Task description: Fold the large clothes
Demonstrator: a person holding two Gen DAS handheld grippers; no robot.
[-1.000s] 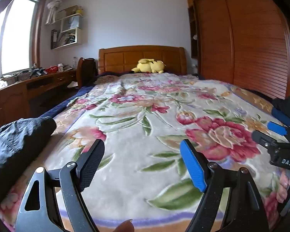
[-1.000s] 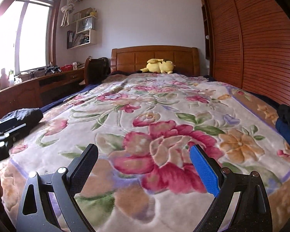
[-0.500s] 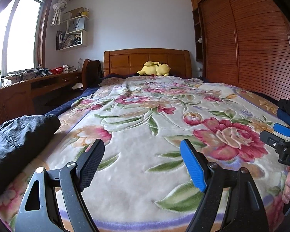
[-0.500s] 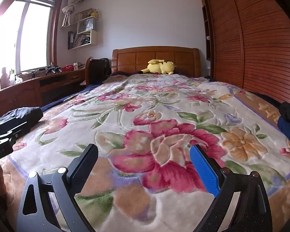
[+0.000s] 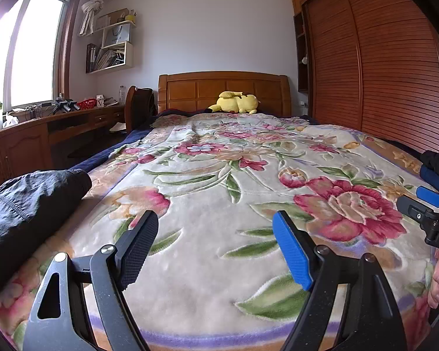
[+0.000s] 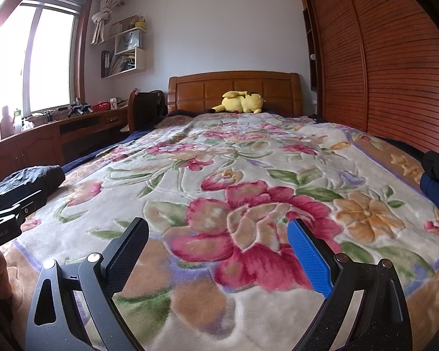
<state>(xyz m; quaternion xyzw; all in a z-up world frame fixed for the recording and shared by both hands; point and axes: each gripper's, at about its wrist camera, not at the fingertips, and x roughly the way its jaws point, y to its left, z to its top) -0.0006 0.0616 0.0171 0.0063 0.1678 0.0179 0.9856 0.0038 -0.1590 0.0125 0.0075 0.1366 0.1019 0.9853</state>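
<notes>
While both my grippers, left gripper (image 5: 215, 247) & right gripper (image 6: 218, 253), hang wide open w/ nothing between, floral blanket (image 5: 219, 193) covers bed; headboard (image 5: 224, 89) at 12, wardrobe (image 5: 380, 67) at 2, dark garment (image 5: 29, 204) at 9.

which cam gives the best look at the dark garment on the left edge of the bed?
Left wrist view: the dark garment fills the lower left, with its folds and a seam visible. In the right wrist view only a smaller, farther part shows, partly hidden behind the other hand-held gripper's body.
</notes>
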